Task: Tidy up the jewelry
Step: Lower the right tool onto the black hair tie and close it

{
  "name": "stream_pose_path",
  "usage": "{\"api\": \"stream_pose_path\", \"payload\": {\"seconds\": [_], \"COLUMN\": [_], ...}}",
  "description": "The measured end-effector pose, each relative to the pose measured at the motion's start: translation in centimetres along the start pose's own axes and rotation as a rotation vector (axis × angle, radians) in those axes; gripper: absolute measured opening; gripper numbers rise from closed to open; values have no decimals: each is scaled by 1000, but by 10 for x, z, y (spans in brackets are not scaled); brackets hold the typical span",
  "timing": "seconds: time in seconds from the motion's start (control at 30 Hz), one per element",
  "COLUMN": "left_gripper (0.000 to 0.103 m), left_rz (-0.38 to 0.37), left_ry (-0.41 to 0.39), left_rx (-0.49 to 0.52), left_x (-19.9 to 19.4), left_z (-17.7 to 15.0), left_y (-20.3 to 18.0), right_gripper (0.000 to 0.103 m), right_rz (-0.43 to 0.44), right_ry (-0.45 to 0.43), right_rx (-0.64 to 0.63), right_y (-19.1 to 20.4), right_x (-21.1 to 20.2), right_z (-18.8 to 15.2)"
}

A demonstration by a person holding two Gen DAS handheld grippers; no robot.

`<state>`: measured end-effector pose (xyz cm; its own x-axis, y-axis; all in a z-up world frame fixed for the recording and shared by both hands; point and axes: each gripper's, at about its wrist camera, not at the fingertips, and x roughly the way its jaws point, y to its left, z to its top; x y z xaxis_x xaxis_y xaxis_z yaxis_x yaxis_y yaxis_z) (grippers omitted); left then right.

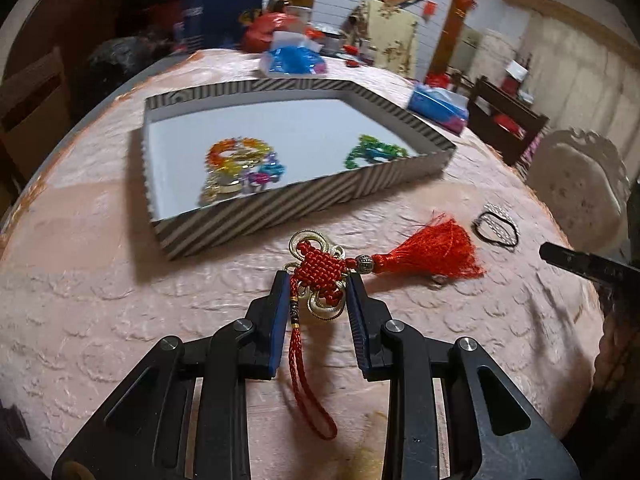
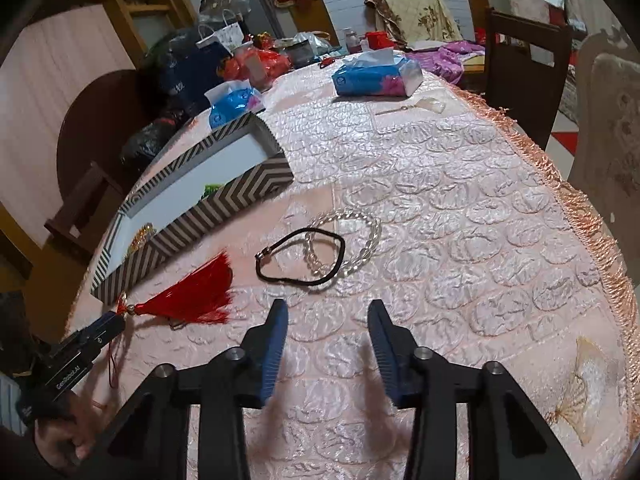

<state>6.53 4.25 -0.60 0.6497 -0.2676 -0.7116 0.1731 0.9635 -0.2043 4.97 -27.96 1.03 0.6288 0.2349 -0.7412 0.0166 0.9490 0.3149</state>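
Note:
A red Chinese knot charm [image 1: 324, 268] with gold loops, a cord loop and a red tassel [image 1: 432, 256] lies on the pink tablecloth. My left gripper [image 1: 318, 280] is open, its blue pads on either side of the knot, not closed on it. The striped tray [image 1: 280, 216] behind holds orange, blue and green bead bracelets [image 1: 240, 152]. In the right wrist view my right gripper [image 2: 328, 312] is open and empty, just short of a black hair tie [image 2: 300, 256] lying over a clear bead bracelet [image 2: 360, 240]. The tassel [image 2: 192, 296] and left gripper [image 2: 100, 332] show at left.
Blue tissue packs [image 2: 372, 76] and bags stand at the table's far end. The fringed table edge [image 2: 592, 232] runs along the right, with a dark wooden chair [image 2: 524, 68] and a white chair [image 2: 608, 120] beyond it. A small pale object [image 2: 424, 106] lies near the tissue pack.

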Motion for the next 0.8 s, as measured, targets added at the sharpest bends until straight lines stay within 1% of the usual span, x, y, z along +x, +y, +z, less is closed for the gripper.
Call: {"api": "stream_pose_path", "payload": {"seconds": [0.03, 0.13, 0.23, 0.33, 0.37, 0.5, 0.57, 0.7, 0.77, 0.8], "left_gripper": [27, 27, 27, 27, 27, 27, 27, 27, 27, 27], "left_rz": [1, 2, 0, 3, 8, 26, 28, 31, 32, 32], "left_ry": [7, 30, 45, 59, 63, 64, 63, 64, 65, 65], "left_rx": [-6, -7, -5, -3, -3, 13, 12, 15, 15, 15], "left_x": [2, 7, 9, 12, 12, 13, 13, 13, 14, 14], "left_z": [0, 0, -1, -2, -2, -3, -3, -2, -2, -2], "left_y": [1, 1, 1, 1, 1, -3, -3, -4, -3, -3], "right_gripper": [32, 26, 23, 20, 19, 19, 19, 17, 15, 7], "right_rz": [-4, -1, -27, -27, -39, -39, -52, -59, -67, -66], "right_ry": [1, 4, 1, 0, -6, -13, -7, 41, 38, 38], "right_rx": [-7, -32, -71, -63, -68, -115, -138, -156, -169, -172], "right_y": [1, 5, 9, 6, 6, 9, 9, 8, 10, 10], "right_x": [2, 9, 20, 27, 29, 37, 43, 61, 61, 60], "right_z": [1, 7, 16, 23, 25, 35, 38, 39, 39, 39]}}
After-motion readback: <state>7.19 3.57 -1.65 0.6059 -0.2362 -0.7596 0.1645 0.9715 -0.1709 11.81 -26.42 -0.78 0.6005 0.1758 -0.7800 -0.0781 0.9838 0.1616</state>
